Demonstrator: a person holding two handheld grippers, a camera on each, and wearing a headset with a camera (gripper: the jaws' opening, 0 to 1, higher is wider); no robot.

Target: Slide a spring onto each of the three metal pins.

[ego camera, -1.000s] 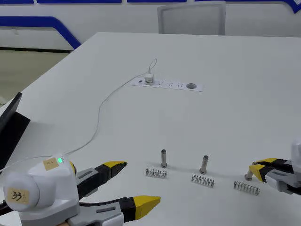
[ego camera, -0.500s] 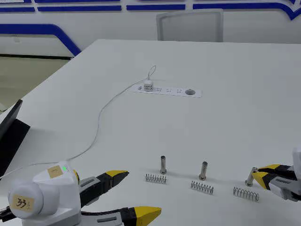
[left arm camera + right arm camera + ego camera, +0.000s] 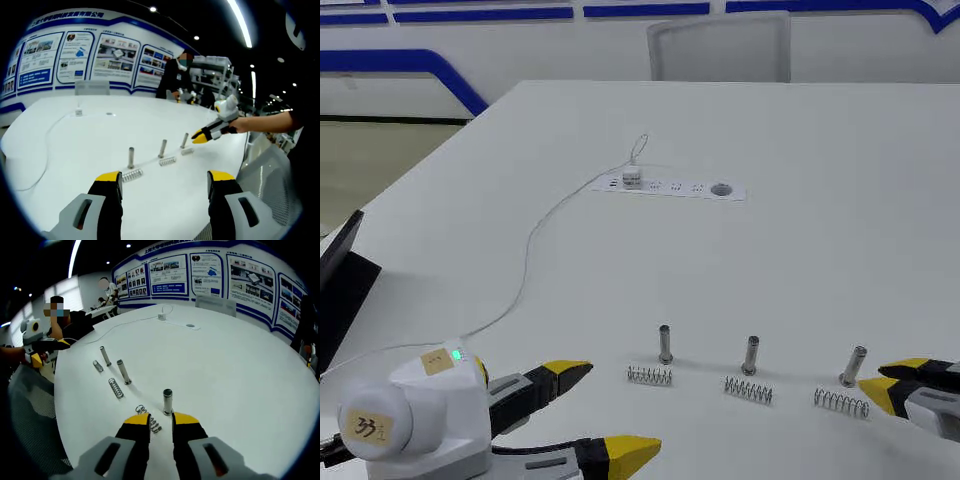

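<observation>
We log a white power strip (image 3: pixel 670 187) carrying a plugged adapter (image 3: pixel 632 178) on the white table (image 3: pixel 820 140), its cable (image 3: pixel 527 262) trailing leftward, grey chair (image 3: pixel 720 45) behind.

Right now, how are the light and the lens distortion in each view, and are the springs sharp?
Head view: even, soft light, the three springs sharp, shadows faint on the white table. Left gripper view: fisheye bends the table edge; a ceiling light strip glares. Right gripper view: same bending, nearest pin sharp.
</observation>
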